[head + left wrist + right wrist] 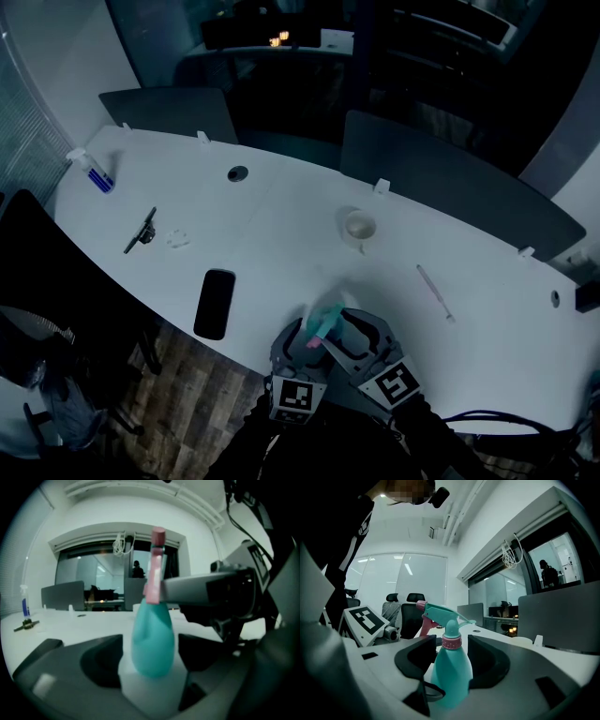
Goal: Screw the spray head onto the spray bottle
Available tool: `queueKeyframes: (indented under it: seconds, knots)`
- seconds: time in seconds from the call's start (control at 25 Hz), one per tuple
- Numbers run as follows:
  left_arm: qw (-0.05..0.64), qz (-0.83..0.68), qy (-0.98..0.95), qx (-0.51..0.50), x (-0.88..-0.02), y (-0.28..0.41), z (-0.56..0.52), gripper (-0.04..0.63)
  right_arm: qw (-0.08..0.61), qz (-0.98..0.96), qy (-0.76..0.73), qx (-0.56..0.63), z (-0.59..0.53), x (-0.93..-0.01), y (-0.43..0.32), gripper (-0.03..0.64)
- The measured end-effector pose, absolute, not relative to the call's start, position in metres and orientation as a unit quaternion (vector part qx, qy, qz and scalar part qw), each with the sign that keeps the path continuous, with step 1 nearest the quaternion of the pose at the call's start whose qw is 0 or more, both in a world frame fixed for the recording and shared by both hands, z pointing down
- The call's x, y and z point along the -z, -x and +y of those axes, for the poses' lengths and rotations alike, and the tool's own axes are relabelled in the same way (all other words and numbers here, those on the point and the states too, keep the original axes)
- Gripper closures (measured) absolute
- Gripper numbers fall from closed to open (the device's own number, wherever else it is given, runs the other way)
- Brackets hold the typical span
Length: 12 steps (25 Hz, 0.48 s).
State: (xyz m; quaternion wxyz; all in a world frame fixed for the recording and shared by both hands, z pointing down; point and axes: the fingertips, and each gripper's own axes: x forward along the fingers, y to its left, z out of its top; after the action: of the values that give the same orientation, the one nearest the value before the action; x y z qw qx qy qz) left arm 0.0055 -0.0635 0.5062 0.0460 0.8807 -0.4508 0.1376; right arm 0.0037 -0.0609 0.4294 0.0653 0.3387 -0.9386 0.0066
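Note:
A teal spray bottle (325,323) stands on the white table (281,216) near its front edge. Its teal spray head (440,613) with a pink trigger sits on the neck above a pink collar (451,641). My left gripper (298,349) has the bottle (152,644) between its jaws, with a gap showing on each side. My right gripper (361,339) comes in from the right and also has the bottle (451,672) between its dark pads, which stand off the neck. The left gripper's marker cube (363,620) shows in the right gripper view.
A black phone (215,303) lies to the left of the grippers. Farther back are a white tape roll (359,226), a thin white stick (434,291), a black clip (141,232), a small blue-and-white bottle (98,174) and a cable hole (238,173). Dark partitions (450,183) line the far edge.

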Motion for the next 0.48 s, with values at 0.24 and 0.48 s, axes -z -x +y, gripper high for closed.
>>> queueKeyframes:
  seconds: [0.24, 0.48]
  knots:
    - [0.036, -0.444, -0.882, -0.154, -0.505, 0.005, -0.052, 0.225, 0.068, -0.934, -0.351, -0.006, -0.054, -0.428, -0.017, 0.431]
    - [0.055, -0.461, -0.875, -0.141, -0.496, 0.019, -0.041, 0.229, 0.075, -0.927, -0.368, 0.008, -0.046, -0.424, -0.031, 0.439]
